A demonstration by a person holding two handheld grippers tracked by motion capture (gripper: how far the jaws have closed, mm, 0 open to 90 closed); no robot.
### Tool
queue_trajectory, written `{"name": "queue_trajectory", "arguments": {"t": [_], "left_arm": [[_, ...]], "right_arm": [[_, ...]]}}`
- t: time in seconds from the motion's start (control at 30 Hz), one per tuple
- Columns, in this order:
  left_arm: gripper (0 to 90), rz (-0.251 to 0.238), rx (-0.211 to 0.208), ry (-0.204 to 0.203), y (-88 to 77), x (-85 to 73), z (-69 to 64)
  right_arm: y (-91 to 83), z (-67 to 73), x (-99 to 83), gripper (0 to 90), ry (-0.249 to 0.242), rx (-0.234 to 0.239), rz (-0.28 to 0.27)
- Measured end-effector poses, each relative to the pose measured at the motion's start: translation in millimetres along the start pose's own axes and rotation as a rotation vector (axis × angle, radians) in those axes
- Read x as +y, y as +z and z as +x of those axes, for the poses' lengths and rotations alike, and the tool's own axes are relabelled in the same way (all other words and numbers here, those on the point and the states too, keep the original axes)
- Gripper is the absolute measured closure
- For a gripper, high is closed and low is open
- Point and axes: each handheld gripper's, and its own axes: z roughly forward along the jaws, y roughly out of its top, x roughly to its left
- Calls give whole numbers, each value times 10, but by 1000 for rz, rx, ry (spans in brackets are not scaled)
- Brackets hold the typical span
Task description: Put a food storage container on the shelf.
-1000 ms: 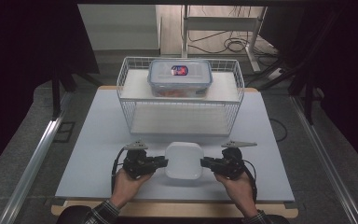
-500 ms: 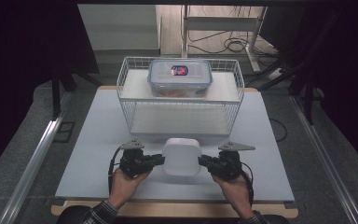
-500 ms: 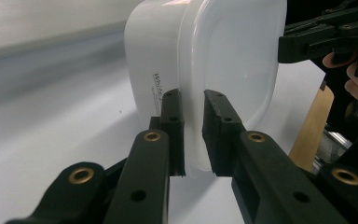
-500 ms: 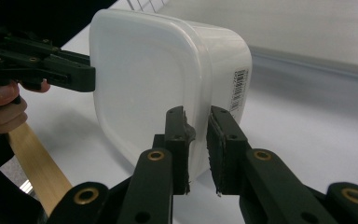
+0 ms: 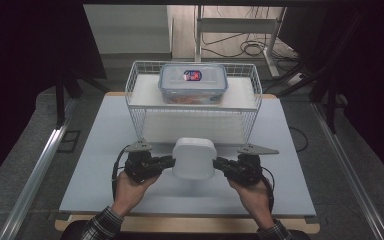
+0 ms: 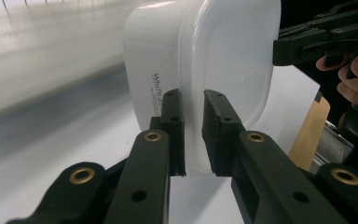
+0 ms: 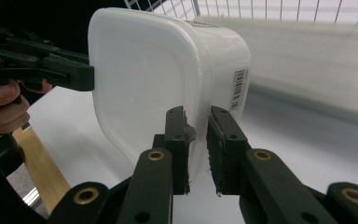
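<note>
We pinch the white tub [image 5: 194,158] by its rim, left tongs [image 5: 168,161] and right tongs [image 5: 219,163] clamped nearly closed.

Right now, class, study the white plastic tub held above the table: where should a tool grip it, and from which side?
Grip the white tub by its thin protruding rim, coming in from its two opposite short sides. The body is too broad for the jaws, but the rim slips between them. The left tool and right tool each pinch that rim so, sharing the load evenly.
</note>
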Motion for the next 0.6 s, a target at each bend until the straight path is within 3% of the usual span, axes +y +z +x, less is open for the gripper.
{"name": "queue_trajectory", "arguments": {"t": [0.23,0.6], "left_arm": [[796,-30,22,20,-103,195,-14],[796,-54,39,49,-217,482,-14]], "right_arm": [[-36,21,210,780,-33,4,-31],[-66,9,498,780,-38,22,-66]]}}
